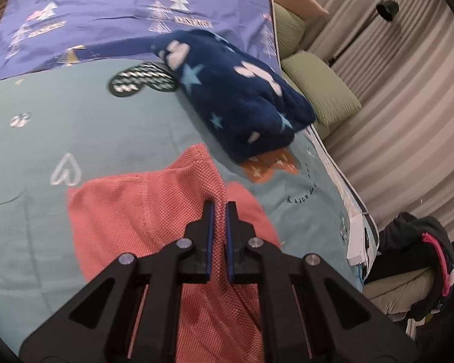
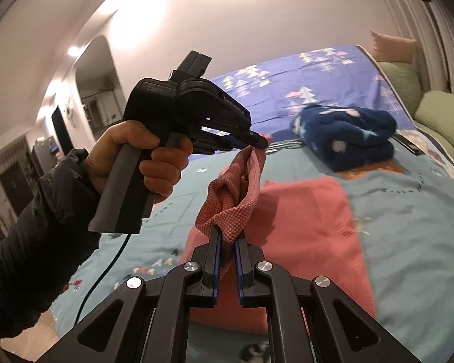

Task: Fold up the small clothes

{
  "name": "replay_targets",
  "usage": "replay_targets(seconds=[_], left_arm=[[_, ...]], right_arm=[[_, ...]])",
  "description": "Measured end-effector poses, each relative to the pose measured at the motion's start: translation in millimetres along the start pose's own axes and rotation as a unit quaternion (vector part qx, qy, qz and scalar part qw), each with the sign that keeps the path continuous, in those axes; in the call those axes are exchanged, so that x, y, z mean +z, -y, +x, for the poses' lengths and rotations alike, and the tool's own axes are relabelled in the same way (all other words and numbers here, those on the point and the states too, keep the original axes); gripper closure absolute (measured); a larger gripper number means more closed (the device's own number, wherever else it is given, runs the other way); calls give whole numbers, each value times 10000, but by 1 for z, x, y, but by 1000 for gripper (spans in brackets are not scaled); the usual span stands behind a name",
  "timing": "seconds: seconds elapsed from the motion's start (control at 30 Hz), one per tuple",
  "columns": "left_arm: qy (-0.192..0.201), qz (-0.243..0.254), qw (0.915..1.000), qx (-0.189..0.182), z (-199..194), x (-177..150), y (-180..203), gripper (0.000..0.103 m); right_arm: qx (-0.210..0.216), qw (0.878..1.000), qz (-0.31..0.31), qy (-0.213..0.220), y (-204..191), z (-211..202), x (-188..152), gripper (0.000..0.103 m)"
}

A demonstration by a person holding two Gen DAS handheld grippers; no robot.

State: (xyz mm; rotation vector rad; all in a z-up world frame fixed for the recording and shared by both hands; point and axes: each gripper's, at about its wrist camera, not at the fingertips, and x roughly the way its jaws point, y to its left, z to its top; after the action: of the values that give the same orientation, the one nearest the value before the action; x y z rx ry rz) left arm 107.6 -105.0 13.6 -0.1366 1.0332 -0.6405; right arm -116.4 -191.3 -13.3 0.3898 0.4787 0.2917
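Both my claws clenched on one lifted edge of the pink garment (image 2: 302, 211), left gripper (image 2: 264, 142) far, right gripper (image 2: 227, 239) near, the edge between them; the rest lies on the bed (image 2: 423, 227) to the right

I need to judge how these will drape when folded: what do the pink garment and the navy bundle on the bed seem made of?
Pink garment: looks like a thin woven or knit cloth with a fine dotted waffle texture, matte, and limp where both claws pinch it. Navy bundle: probably plush fleece, with a fuzzy matte nap and thick rounded folds.
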Motion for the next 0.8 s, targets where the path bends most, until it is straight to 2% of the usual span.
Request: replay_targets(seconds=[0.4, 0.67, 0.8], left_arm=[[-566, 409, 9975, 142, 61, -11, 51, 95], [-705, 558, 9956, 254, 79, -15, 65, 95], [-689, 623, 9956, 157, 81, -16, 71, 95]], right_arm=[[-235, 9967, 759, -138, 55, -18, -20, 96], [-289, 9949, 944, -206, 67, -24, -30, 96], [-380, 9937, 1023, -271, 75, -25, -34, 96]])
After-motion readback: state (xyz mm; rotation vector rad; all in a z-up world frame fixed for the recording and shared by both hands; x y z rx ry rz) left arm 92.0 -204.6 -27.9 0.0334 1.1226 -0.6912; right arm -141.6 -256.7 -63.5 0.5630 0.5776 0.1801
